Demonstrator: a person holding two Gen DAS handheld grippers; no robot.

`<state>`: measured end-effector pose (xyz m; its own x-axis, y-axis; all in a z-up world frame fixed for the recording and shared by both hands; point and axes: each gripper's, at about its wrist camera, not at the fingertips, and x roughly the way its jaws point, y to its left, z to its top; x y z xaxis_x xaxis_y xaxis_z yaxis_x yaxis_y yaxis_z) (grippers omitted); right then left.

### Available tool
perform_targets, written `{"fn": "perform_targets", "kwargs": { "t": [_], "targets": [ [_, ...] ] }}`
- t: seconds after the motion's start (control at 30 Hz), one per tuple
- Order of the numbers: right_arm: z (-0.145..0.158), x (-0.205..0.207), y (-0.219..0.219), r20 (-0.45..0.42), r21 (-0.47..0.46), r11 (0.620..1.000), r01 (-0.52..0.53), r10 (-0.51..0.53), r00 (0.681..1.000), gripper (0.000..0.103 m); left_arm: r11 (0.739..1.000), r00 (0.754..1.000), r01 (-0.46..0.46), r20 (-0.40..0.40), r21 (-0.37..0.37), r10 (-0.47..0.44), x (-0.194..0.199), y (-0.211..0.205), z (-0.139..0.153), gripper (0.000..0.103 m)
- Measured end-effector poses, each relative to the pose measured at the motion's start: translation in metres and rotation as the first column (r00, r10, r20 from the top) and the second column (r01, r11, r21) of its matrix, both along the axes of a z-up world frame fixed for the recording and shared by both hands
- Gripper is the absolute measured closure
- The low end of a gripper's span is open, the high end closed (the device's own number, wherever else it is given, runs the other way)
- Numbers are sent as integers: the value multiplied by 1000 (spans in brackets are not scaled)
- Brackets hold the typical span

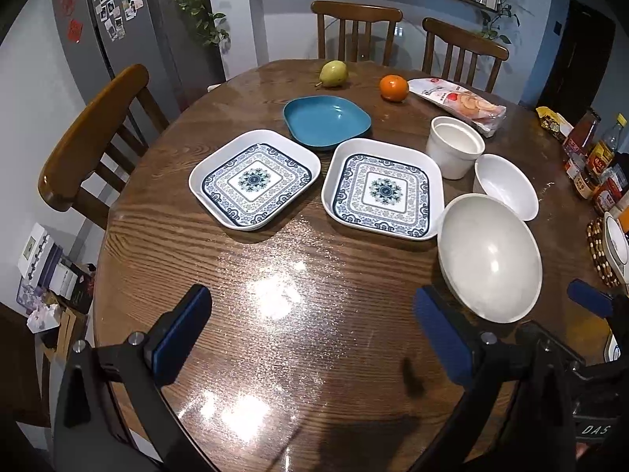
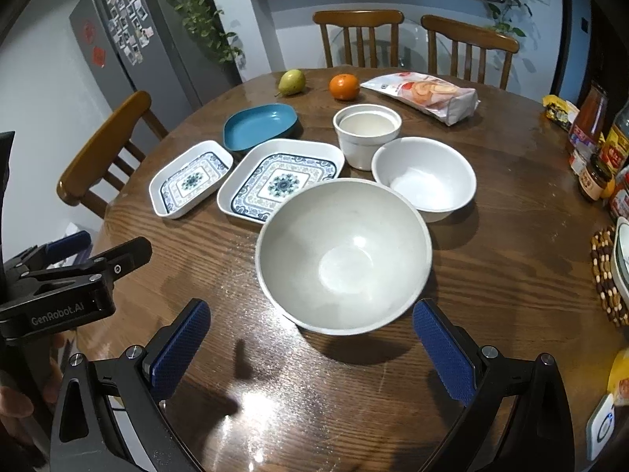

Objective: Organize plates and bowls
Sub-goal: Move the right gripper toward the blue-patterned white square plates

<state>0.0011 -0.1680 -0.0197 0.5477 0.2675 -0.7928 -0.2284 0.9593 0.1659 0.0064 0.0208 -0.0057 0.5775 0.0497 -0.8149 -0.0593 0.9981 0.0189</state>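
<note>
Two patterned square plates (image 1: 254,179) (image 1: 383,188) sit side by side at the middle of the round wooden table (image 1: 275,314), close together but not touching, with a blue square dish (image 1: 327,118) just behind the gap between them. To their right stand my three white pieces: a tall straight-sided cup (image 2: 366,133) at the back, a small white bowl (image 2: 424,177) in front of it, and a large white bowl (image 2: 344,253) nearest to me, its rim covering the near corner of the right plate in the right wrist view. My right gripper (image 2: 312,350) hovers just short of that large bowl, its blue-padded fingers (image 2: 181,342) spread wide apart and holding nothing. My left gripper (image 1: 314,338) hangs over bare table in front of the plates, fingers (image 1: 179,338) likewise wide apart and empty. Farther back lie a pear (image 1: 333,73), an orange (image 1: 394,87) and a bag of snacks (image 1: 460,104). Sauce bottles and jars (image 2: 593,149) crowd the table's right edge, and wooden chairs (image 1: 355,29) ring the far side.
</note>
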Motion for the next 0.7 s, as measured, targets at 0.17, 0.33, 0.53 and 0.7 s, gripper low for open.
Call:
{"fn": "perform_targets", "kwargs": {
  "t": [0.17, 0.33, 0.53, 0.7],
  "targets": [
    [1, 3, 11, -8, 7, 999, -36, 36, 999, 0, 1000, 1000, -21, -1, -3, 21, 0, 10, 0, 1],
    [1, 6, 20, -13, 18, 998, -63, 63, 998, 0, 999, 999, -45, -1, 0, 45, 0, 19, 1, 1],
    [2, 9, 30, -23, 45, 994, -100, 101, 995, 0, 998, 998, -59, 3, 10, 59, -1, 25, 2, 1],
    [2, 11, 38, -27, 66, 989, -130, 132, 991, 0, 997, 997, -72, 1, 15, 72, -1, 30, 2, 1]
  ]
}}
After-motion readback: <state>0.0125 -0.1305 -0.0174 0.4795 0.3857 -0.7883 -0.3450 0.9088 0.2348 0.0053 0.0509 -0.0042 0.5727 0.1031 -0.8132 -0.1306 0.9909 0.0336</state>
